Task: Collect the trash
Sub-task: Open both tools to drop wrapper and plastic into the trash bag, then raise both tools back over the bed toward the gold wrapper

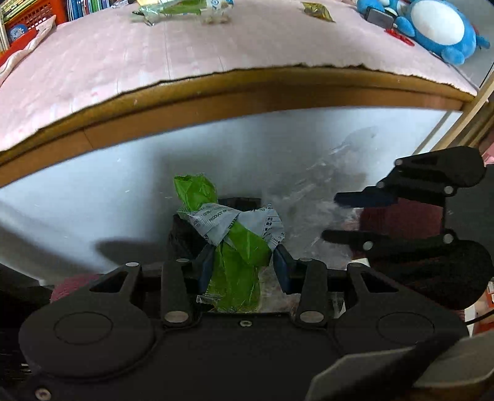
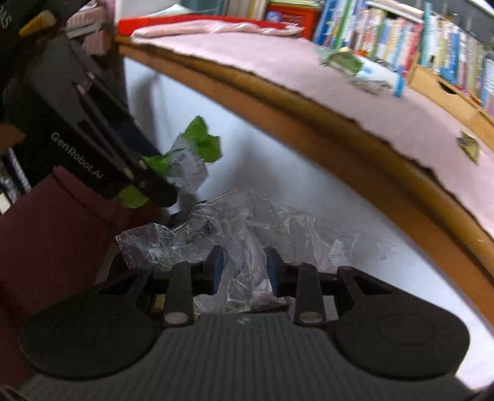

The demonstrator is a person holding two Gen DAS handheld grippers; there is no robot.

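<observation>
My left gripper [image 1: 244, 265] is shut on a crumpled green and white snack wrapper [image 1: 231, 234], held below the table's front edge. In the right wrist view that wrapper [image 2: 197, 148] sticks out of the left gripper [image 2: 154, 174] at the upper left. My right gripper [image 2: 244, 268] is shut on a crumpled clear plastic wrapper [image 2: 247, 222]. From the left wrist view the right gripper [image 1: 339, 217] sits at the right with blurred clear plastic [image 1: 327, 179] beside it. A green-and-clear wrapper [image 1: 182, 10] and a small olive packet [image 1: 318, 10] lie on the pink table mat [image 1: 123, 68].
The wooden table edge [image 1: 216, 92] runs above a white panel [image 1: 108, 185]. A dark object [image 1: 240, 202] shows just behind the green wrapper. A blue plush toy [image 1: 438, 27] sits at the table's far right. Books [image 2: 401, 34] line the back. A maroon surface [image 2: 46, 240] is at the left.
</observation>
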